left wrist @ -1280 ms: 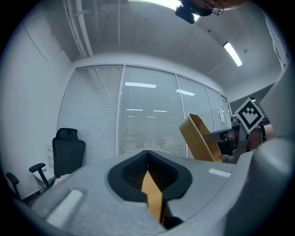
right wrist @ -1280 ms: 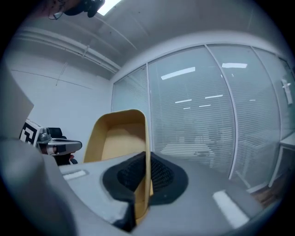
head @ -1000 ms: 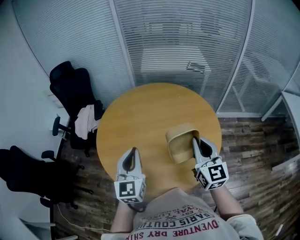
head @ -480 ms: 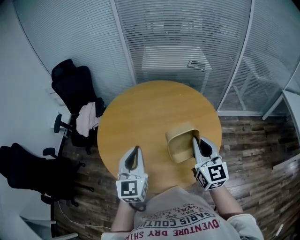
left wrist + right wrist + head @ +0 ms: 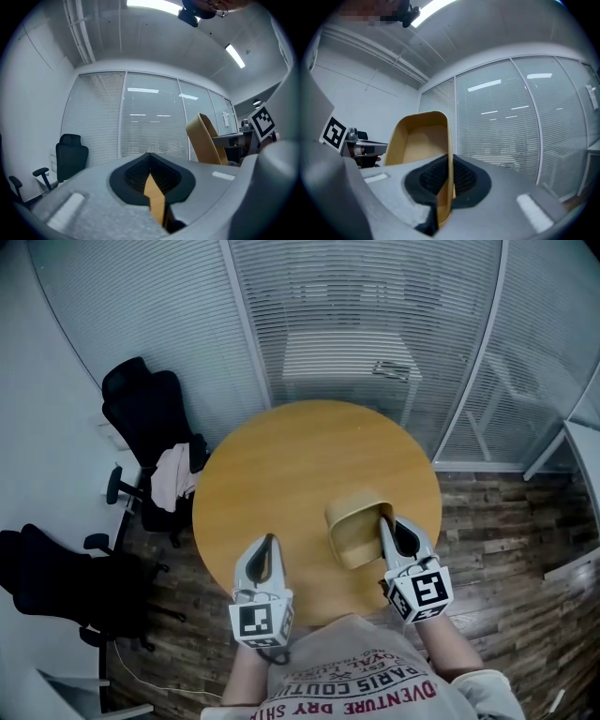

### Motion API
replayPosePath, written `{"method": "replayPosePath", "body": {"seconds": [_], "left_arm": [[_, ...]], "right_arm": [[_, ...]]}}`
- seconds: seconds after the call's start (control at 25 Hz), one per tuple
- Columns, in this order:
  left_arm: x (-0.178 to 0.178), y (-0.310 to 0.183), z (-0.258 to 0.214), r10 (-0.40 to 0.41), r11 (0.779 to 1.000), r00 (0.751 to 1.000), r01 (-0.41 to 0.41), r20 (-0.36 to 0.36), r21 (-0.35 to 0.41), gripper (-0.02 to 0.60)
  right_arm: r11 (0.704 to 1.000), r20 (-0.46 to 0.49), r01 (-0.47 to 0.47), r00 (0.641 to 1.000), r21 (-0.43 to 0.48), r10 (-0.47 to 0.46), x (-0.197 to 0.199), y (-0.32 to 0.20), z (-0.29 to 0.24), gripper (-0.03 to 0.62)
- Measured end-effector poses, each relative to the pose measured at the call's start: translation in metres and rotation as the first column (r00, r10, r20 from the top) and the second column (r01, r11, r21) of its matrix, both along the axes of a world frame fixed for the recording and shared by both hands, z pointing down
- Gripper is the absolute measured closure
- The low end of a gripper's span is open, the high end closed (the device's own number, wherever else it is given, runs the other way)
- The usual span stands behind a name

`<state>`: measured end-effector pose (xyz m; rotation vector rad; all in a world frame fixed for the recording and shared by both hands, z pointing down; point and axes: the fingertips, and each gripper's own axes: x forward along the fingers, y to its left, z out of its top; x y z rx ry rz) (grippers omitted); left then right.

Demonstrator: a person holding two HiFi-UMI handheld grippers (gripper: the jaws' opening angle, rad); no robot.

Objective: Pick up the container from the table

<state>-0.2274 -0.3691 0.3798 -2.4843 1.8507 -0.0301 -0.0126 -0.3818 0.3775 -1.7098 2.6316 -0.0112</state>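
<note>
A tan open container (image 5: pixel 354 526) is at the front right of the round wooden table (image 5: pixel 281 465). My right gripper (image 5: pixel 384 518) is shut on its right wall, which runs between the pads in the right gripper view (image 5: pixel 447 173). There the container (image 5: pixel 419 140) stands tilted with its hollow side turned to the left. Whether its base rests on the table I cannot tell. My left gripper (image 5: pixel 269 540) hovers over the table's front left, shut and holding nothing. From the left gripper (image 5: pixel 150 171) the container (image 5: pixel 206 140) shows to the right.
Two black office chairs (image 5: pixel 141 409) (image 5: pixel 47 577) stand left of the table, one draped with a light cloth (image 5: pixel 169 479). Glass walls with blinds (image 5: pixel 375 306) close the far side. The person's shirt (image 5: pixel 361 681) is at the table's near edge.
The right gripper and the container in it have shifted slightly to the left. The left gripper has stayed in place.
</note>
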Motion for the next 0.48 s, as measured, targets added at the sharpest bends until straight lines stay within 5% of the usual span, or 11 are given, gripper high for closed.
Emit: {"method": "replayPosePath", "body": {"seconds": [0.48], "left_arm": [[-0.0055,-0.0076,-0.0002,-0.021,1.0,0.999,0.021,-0.024,-0.005,0.575]], "right_arm": [[1.0,0.005,-0.001,1.0,0.002,0.001,0.0009,-0.0062,0.0026,0.588]]}}
